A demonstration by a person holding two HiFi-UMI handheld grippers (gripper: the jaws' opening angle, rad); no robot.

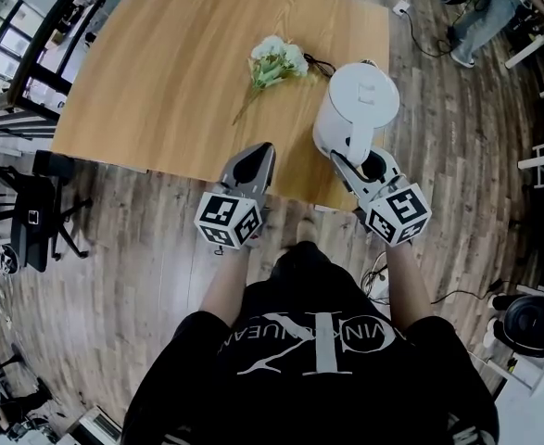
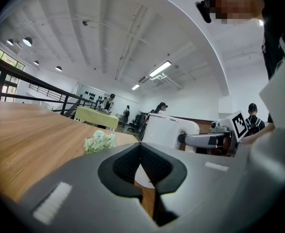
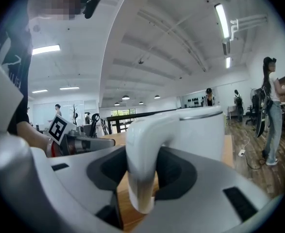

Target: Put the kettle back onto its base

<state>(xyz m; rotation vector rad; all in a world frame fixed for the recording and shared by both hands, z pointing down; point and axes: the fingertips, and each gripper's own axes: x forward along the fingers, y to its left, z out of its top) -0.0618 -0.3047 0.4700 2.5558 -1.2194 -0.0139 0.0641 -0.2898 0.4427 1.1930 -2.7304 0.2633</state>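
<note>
White electric kettle point(image 1: 355, 109) upright at the near right part of the wooden tabletop point(image 1: 179, 82), lid shut. Underside hidden in every view: contact with the tabletop, or with any base beneath, not determinable.

Right hand-held gripper point(image 1: 369, 162) clenched on the kettle handle point(image 3: 141, 154), one jaw on each side and the pads pressed against it. Handle on the kettle's near side, toward the person.

Left hand-held gripper point(image 1: 260, 156) left of the kettle and clear of it, about level with the handle. Jaws clenched tip to tip with nothing held; only a sliver of tabletop visible through the gap behind the tips.

Bunch of white and green flowers point(image 1: 276, 60) lying flat beyond the kettle and to its left, apart from it. Black cord point(image 1: 320, 63) running from beside the flowers toward the kettle's far side, its end out of sight behind the kettle body.

Person in a black printed T-shirt point(image 1: 309, 350) on the kettle's near side, standing on a plank floor point(image 1: 151, 248).
</note>
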